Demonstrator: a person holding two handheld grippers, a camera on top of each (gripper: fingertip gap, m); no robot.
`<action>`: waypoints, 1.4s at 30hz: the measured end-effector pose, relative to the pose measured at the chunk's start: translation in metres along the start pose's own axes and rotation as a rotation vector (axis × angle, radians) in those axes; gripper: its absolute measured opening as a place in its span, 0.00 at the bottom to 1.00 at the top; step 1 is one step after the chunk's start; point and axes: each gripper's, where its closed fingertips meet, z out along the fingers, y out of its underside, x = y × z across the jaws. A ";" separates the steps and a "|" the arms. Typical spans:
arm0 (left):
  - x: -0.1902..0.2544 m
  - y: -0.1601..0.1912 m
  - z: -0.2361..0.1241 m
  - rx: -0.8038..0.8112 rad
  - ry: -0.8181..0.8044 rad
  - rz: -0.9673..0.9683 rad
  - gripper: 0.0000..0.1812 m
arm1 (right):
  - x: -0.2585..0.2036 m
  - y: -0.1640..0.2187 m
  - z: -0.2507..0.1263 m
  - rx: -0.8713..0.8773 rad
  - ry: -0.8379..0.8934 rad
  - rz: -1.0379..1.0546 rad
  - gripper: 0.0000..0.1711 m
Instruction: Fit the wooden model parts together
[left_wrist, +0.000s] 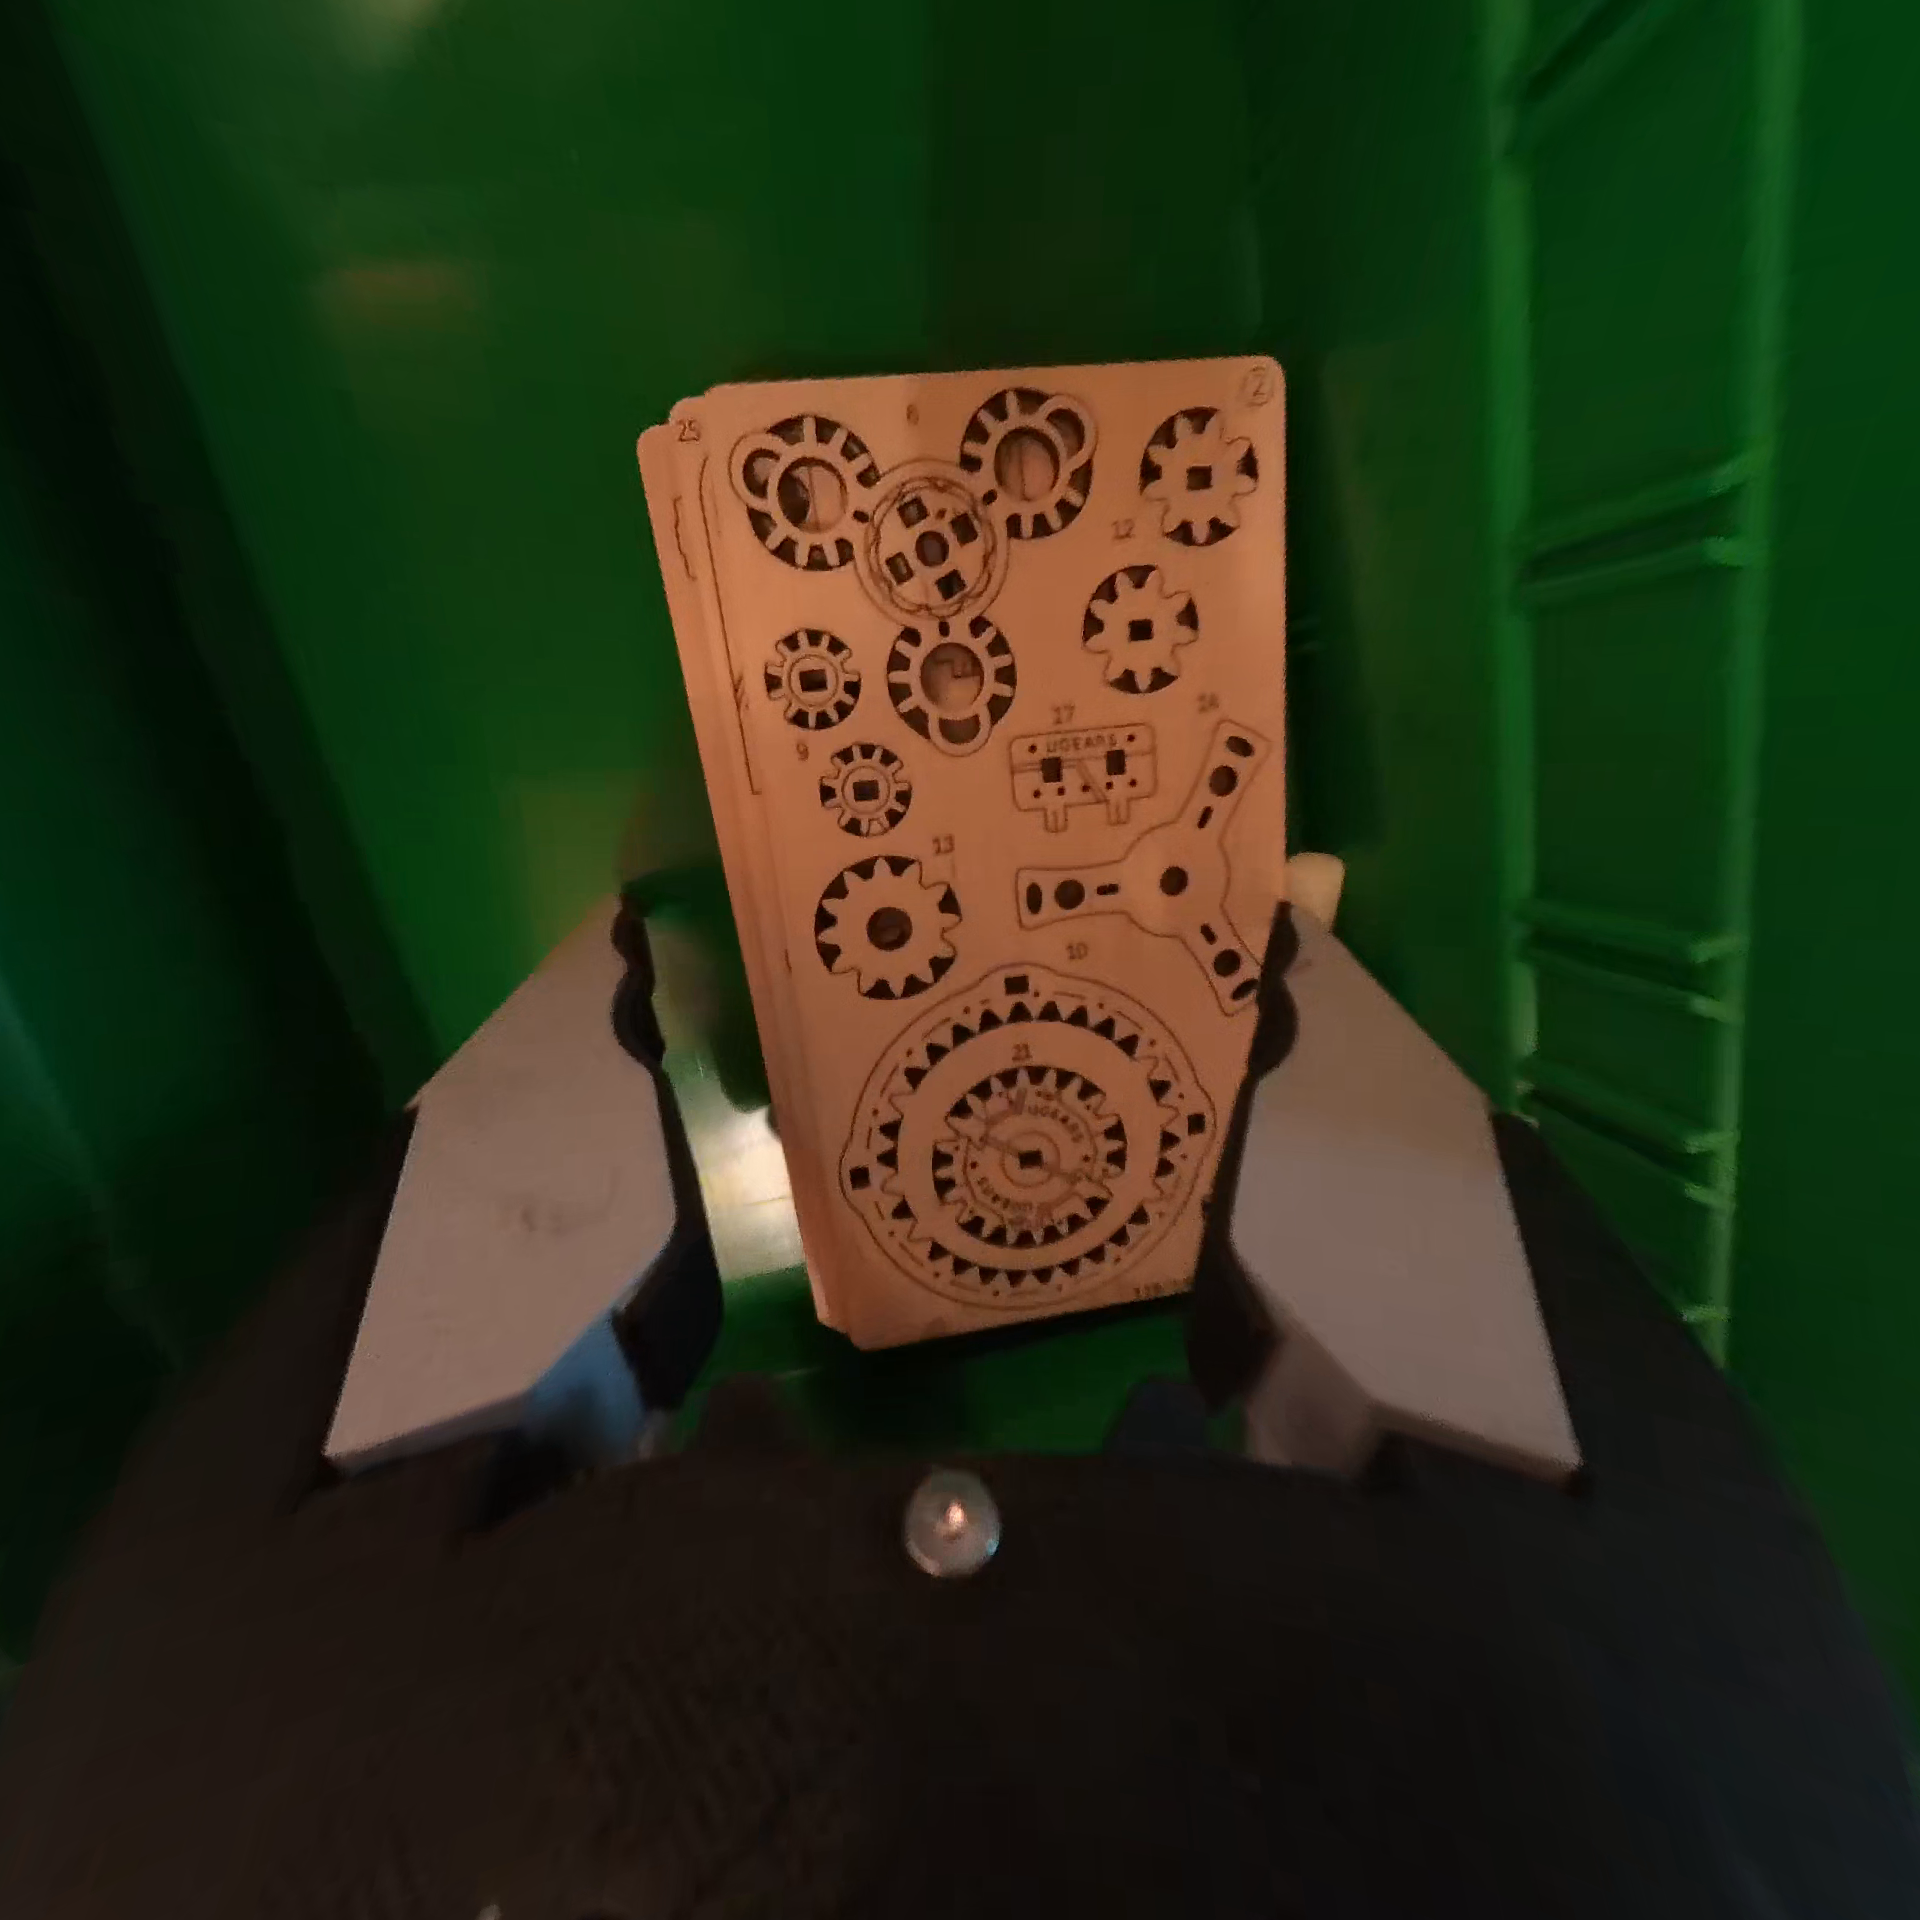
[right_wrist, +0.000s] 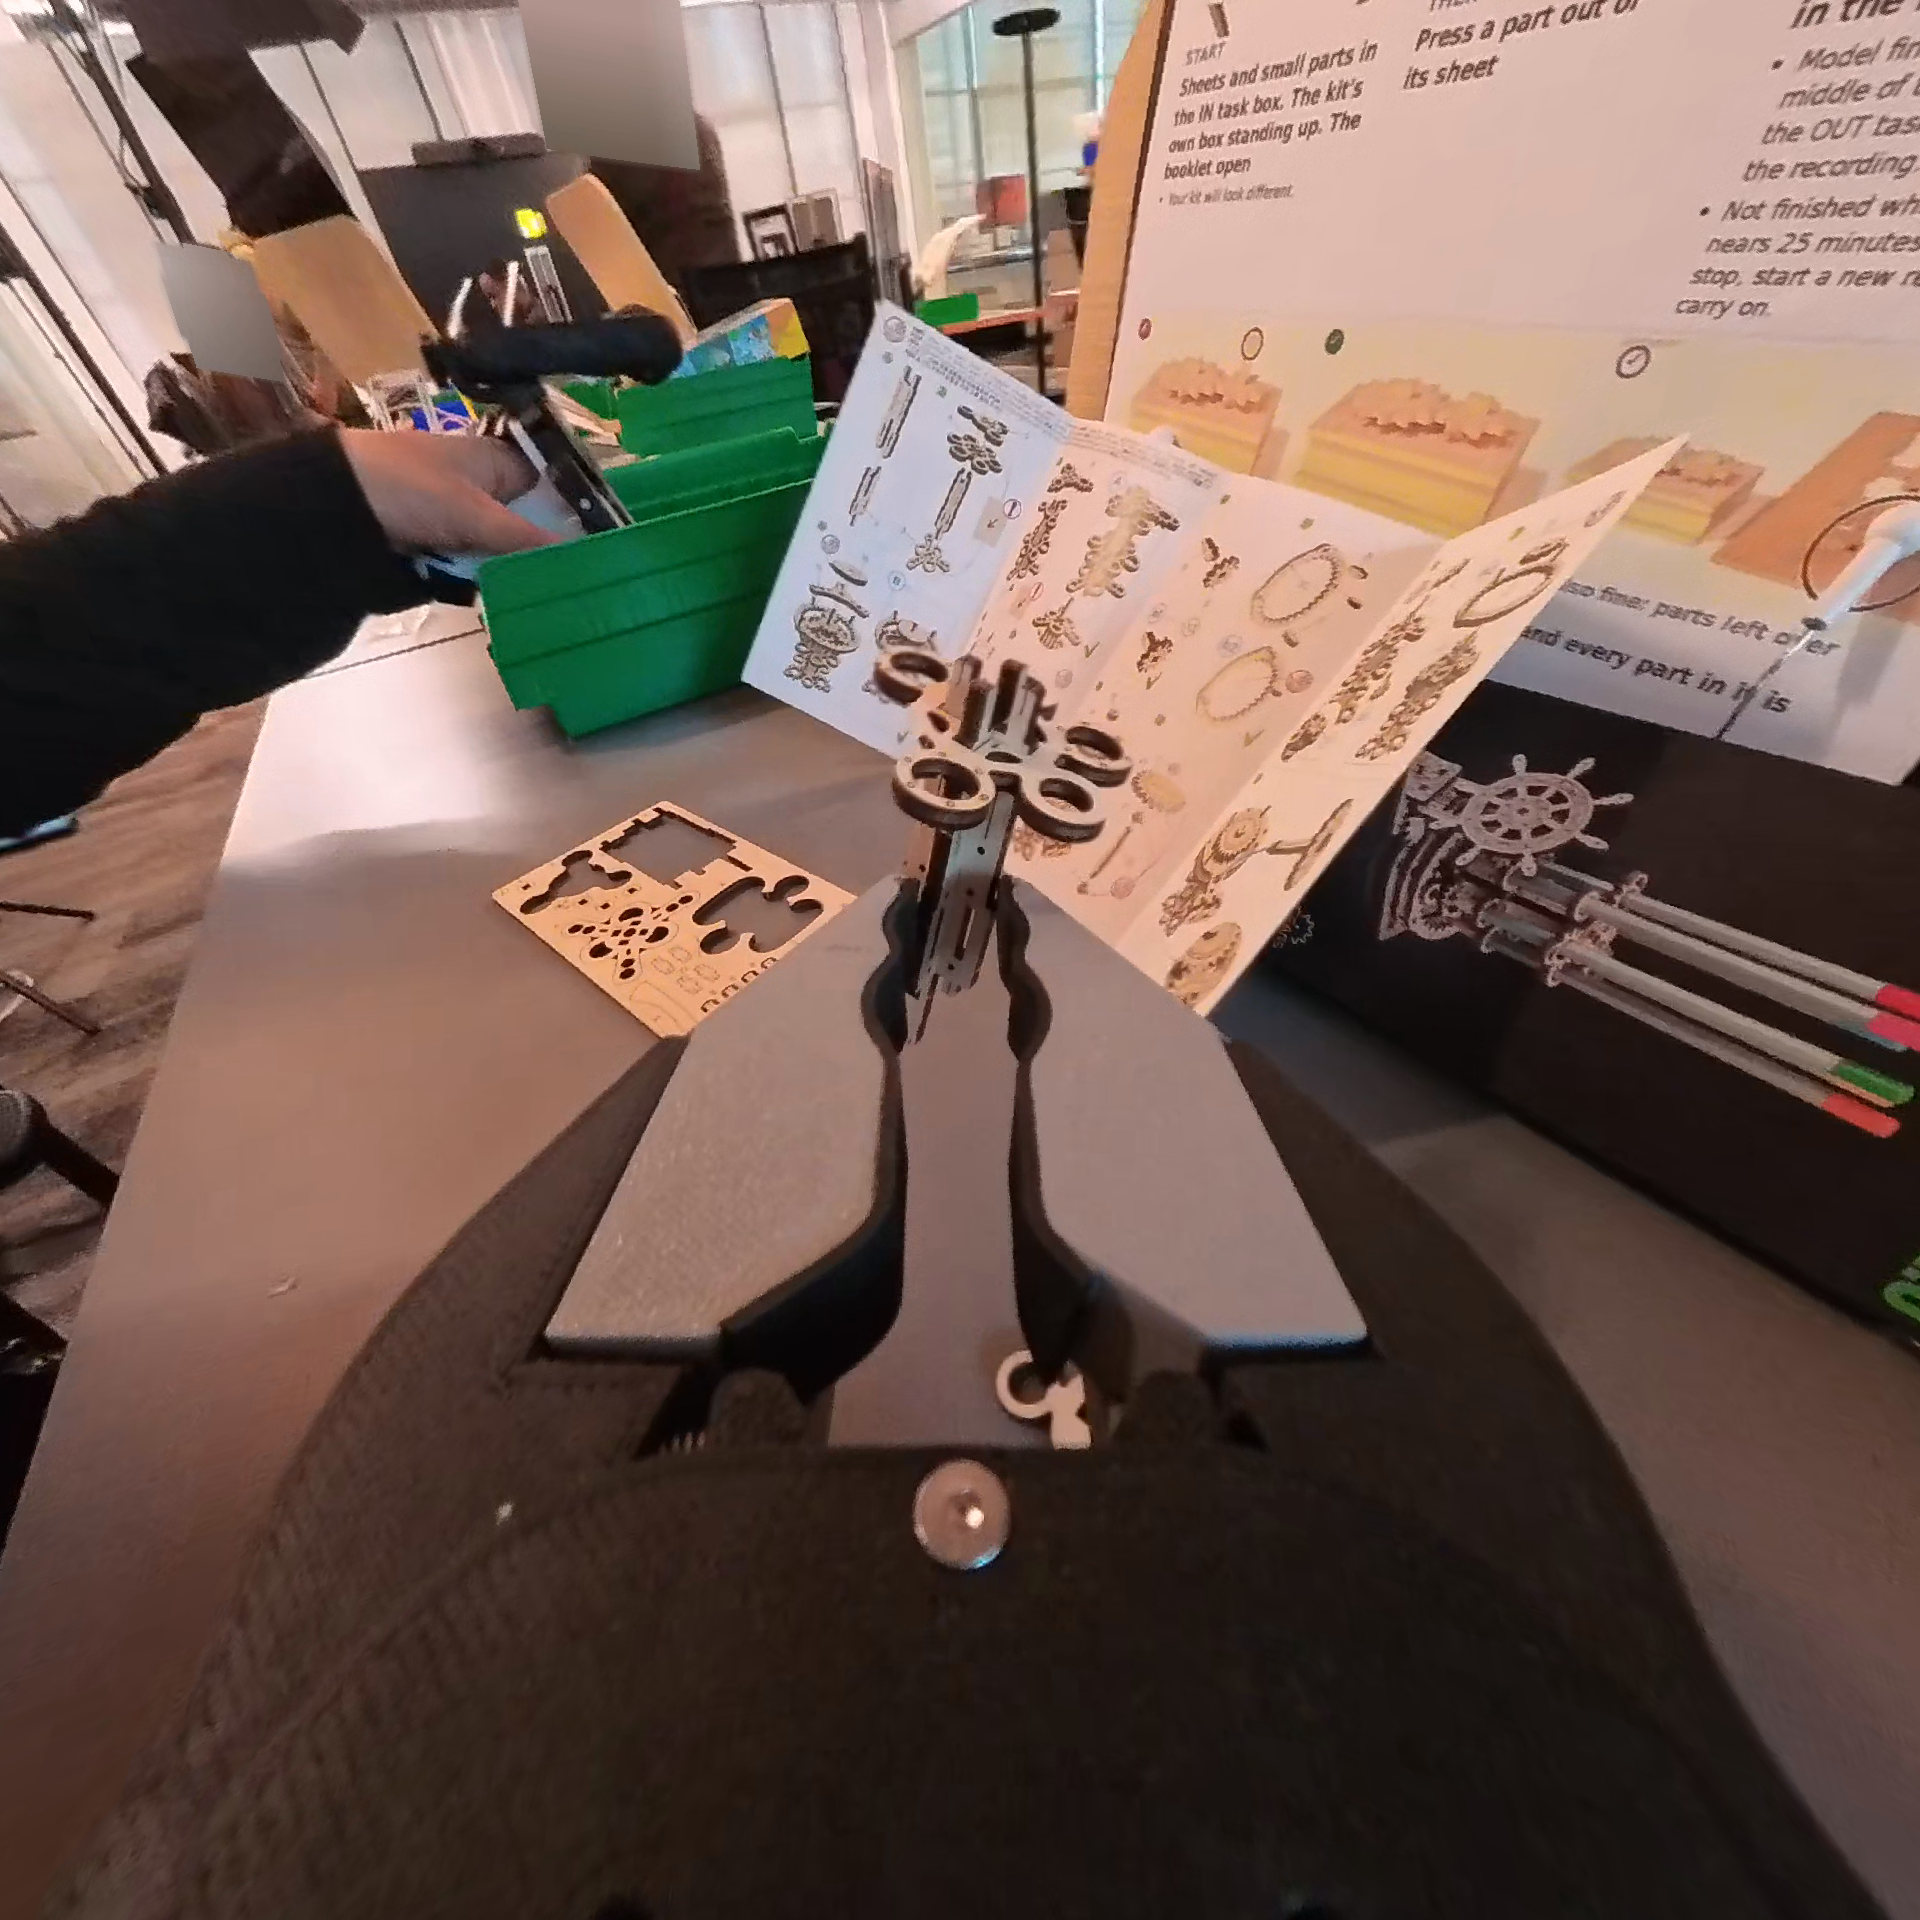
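Observation:
In the left wrist view my left gripper (left_wrist: 961, 935) is down inside a green bin (left_wrist: 416, 520). Its jaws are wide open around a stack of wooden part sheets (left_wrist: 966, 727) cut with gears. The right finger touches the stack's edge and a gap shows at the left finger. In the right wrist view my right gripper (right_wrist: 951, 935) is shut on a small wooden assembly (right_wrist: 987, 769), a slotted shaft with clover-shaped ring pieces on top, held above the table. The left gripper (right_wrist: 551, 416) shows far off at the bin (right_wrist: 644, 613), held by a hand.
A spent wooden sheet (right_wrist: 675, 925) lies on the grey table (right_wrist: 364, 1039). An open instruction booklet (right_wrist: 1143, 623) stands behind it, with a black kit box (right_wrist: 1610, 935) and a white instruction board (right_wrist: 1507, 260) on the right. A small loose wooden piece (right_wrist: 1044, 1408) shows between my right fingers' bases. One gripper's finger ends stand about 45 centimetres off the other's.

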 end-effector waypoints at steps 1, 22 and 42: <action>0.000 0.000 0.000 -0.008 0.000 0.002 0.63 | 0.001 0.000 0.000 0.002 0.000 0.008 0.07; -0.021 -0.022 -0.037 0.156 0.296 -0.134 0.20 | 0.002 -0.002 -0.002 0.011 -0.010 0.028 0.07; 0.033 0.009 -0.010 -0.080 0.338 0.017 0.13 | -0.012 -0.014 -0.005 0.051 -0.057 0.021 0.07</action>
